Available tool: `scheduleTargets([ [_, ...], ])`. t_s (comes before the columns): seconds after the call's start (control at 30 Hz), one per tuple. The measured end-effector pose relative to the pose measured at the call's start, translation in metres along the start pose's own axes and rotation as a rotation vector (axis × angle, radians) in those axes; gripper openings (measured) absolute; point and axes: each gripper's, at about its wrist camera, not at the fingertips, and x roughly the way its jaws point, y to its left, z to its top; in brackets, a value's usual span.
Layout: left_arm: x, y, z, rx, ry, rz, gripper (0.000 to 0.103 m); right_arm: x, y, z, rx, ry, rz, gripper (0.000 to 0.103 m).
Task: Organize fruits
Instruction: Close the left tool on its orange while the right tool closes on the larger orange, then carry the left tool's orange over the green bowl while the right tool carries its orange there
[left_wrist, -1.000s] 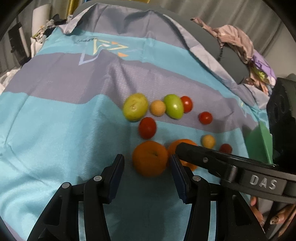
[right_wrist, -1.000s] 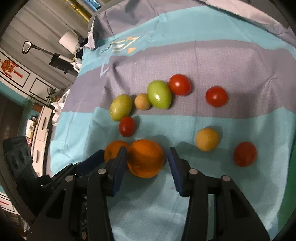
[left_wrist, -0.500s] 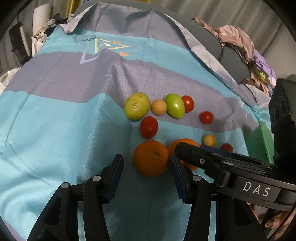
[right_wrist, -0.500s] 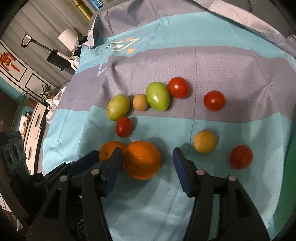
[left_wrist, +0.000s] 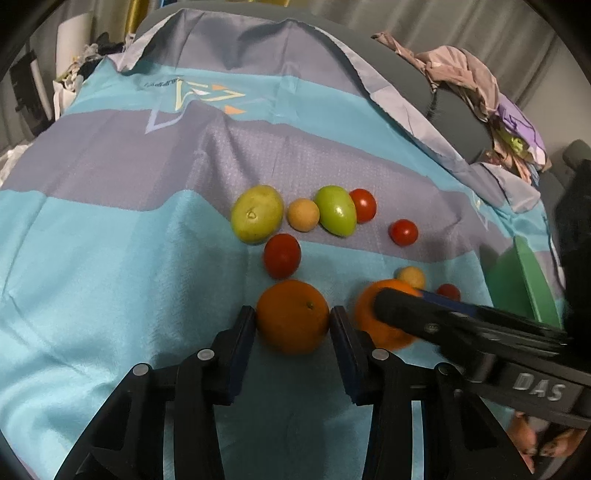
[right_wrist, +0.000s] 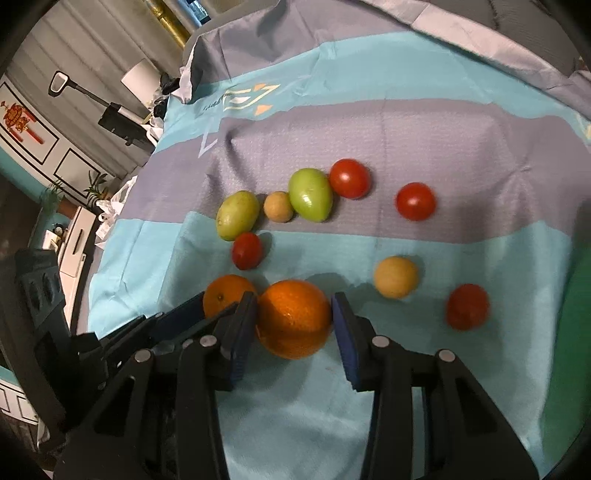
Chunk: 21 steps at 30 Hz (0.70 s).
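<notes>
Both claws are closing in side by side, each on its own orange: the left gripper is pressing its pads against the smaller orange, apparently clamped on it, while the right gripper is bracketing the bigger orange with its left pad touching and a sliver of cloth showing at the other, so whether it is truly gripping cannot be told. Beyond the oranges a red tomato is sitting just behind the smaller one, and farther back a row is forming of a yellow-green fruit, a small tan fruit, a green fruit and another tomato. To the right of the oranges, two tomatoes and a second tan fruit are lying scattered, so the sorting is looking barely begun. Everything is resting on a teal and grey striped cloth, rumpled and soft; past it a heap of clothes and a curtain are showing.
</notes>
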Motion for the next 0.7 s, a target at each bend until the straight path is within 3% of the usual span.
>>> scheduleTargets([
  [0.3, -0.002, -0.004, -0.002, 0.001, -0.01, 0.028, 0.041, -0.011, -0.013, -0.019, -0.023, -0.016, -0.19, 0.042],
  [0.57, -0.011, -0.003, -0.005, -0.007, -0.038, 0.025, 0.041, -0.012, -0.014, -0.024, -0.034, -0.056, -0.198, 0.045],
  [0.7, -0.014, -0.004, -0.006, -0.009, -0.051, 0.031, 0.041, -0.007, -0.015, -0.028, -0.024, -0.037, -0.158, 0.045],
])
